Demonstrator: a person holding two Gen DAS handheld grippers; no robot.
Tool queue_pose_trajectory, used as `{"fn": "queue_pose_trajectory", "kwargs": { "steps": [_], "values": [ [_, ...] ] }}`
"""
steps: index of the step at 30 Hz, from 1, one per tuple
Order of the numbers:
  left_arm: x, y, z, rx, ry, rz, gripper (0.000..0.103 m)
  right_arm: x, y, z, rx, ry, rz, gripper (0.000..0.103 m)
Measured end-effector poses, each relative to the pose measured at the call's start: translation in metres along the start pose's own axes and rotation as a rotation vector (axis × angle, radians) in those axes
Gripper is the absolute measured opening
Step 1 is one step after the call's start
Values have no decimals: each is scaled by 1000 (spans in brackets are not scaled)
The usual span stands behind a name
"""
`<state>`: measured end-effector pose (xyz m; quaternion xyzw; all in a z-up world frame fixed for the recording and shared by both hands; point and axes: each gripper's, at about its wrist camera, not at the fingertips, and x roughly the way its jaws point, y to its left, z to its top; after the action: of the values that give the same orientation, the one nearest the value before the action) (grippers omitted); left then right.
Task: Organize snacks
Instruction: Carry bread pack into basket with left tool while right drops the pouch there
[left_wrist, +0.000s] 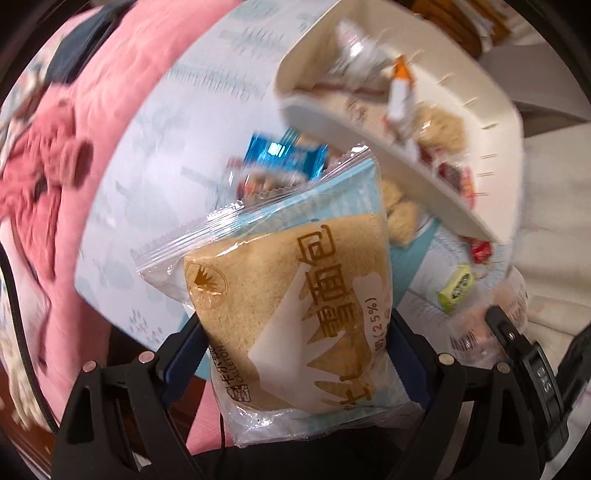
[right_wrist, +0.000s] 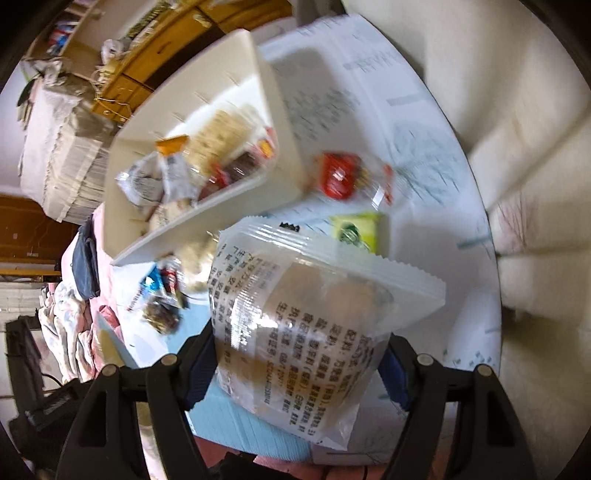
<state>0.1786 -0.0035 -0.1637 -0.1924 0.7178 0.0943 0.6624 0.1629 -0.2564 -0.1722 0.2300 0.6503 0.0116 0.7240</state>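
Note:
My left gripper (left_wrist: 295, 332) is shut on a clear-and-blue bread packet (left_wrist: 291, 302) with a tan triangular slice inside, held above the table. My right gripper (right_wrist: 299, 350) is shut on a clear pastry packet (right_wrist: 314, 325) with black print, also lifted. A cream bin (left_wrist: 491, 122) (right_wrist: 280, 122) holds several wrapped snacks. Loose snacks lie beside it: a blue wrapper (left_wrist: 284, 151) (right_wrist: 151, 284), a red one (right_wrist: 340, 177) and a green one (left_wrist: 456, 288) (right_wrist: 358, 229).
The round table (right_wrist: 424, 122) has a white printed cover. Pink bedding (left_wrist: 66, 147) lies to the left of it, a cream sofa (right_wrist: 517, 110) to the right. Wooden furniture (right_wrist: 155, 48) stands behind the bin. Part of the other gripper (left_wrist: 532, 369) shows at lower right.

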Motion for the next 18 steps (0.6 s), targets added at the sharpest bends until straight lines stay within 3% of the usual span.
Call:
{"fn": "queue_pose_trajectory", "kwargs": {
  "steps": [2, 9, 18],
  "values": [
    [-24, 10, 4, 39, -19, -6, 90, -6, 7, 5, -8, -21, 12, 75],
    [-69, -11, 39, 197, -78, -26, 90, -24, 31, 24, -24, -97, 35, 75],
    [-81, -41, 93, 324, -140, -37, 91, -33, 53, 57, -13, -188, 45, 76]
  ]
}}
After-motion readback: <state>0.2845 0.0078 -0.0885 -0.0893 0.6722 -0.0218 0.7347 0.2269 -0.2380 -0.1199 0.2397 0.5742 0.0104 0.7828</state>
